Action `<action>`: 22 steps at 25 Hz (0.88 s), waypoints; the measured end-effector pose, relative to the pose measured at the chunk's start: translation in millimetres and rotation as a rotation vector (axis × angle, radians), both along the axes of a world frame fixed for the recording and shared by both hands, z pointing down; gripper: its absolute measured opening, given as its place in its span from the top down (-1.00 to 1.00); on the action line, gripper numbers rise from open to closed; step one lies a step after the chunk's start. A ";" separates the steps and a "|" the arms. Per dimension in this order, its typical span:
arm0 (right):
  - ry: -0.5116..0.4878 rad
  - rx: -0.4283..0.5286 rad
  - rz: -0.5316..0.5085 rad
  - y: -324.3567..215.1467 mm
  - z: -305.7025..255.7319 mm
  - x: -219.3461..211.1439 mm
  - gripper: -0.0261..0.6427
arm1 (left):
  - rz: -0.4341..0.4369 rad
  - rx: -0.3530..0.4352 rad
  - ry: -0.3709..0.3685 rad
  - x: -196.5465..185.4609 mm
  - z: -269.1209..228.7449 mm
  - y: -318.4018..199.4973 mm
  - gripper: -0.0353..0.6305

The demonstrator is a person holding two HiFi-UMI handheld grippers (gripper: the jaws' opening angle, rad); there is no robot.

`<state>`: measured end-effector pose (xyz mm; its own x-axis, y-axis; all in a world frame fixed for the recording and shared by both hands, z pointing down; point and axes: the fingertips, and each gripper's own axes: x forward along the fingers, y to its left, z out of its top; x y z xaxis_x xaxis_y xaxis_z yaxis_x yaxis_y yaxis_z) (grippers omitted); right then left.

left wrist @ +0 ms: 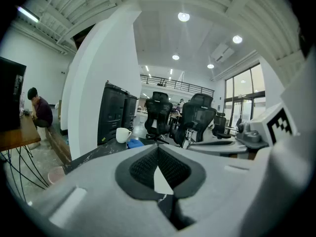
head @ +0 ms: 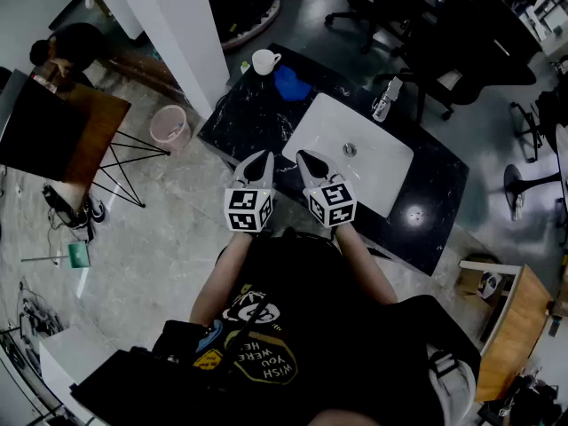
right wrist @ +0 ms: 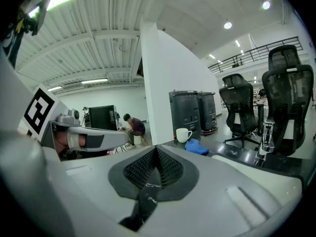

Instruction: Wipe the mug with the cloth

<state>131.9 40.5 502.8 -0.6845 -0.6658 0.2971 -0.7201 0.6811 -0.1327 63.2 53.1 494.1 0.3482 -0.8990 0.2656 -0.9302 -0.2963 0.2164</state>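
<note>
A white mug (head: 264,60) stands at the far left corner of the black marble counter (head: 244,118), and a crumpled blue cloth (head: 291,84) lies just to its right. Both grippers hover side by side over the counter's near edge, well short of the mug and cloth. My left gripper (head: 263,158) and right gripper (head: 307,158) are each shut with nothing between the jaws. The left gripper view has the mug (left wrist: 122,135) and cloth (left wrist: 134,143) beyond its closed tips (left wrist: 158,151). From the right gripper (right wrist: 157,151), the mug (right wrist: 183,135) and cloth (right wrist: 197,147) lie ahead to the right.
A white sink basin (head: 373,162) with a faucet (head: 386,98) is set in the counter to the right. A white pillar (head: 177,25) and a pink bin (head: 169,124) stand at the left. Office chairs (head: 417,16) stand behind; a person (head: 62,47) sits far left.
</note>
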 end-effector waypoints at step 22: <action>-0.013 -0.103 0.053 -2.2 33.6 5.7 0.91 | -0.006 -0.046 -0.005 -5.3 14.3 10.9 0.88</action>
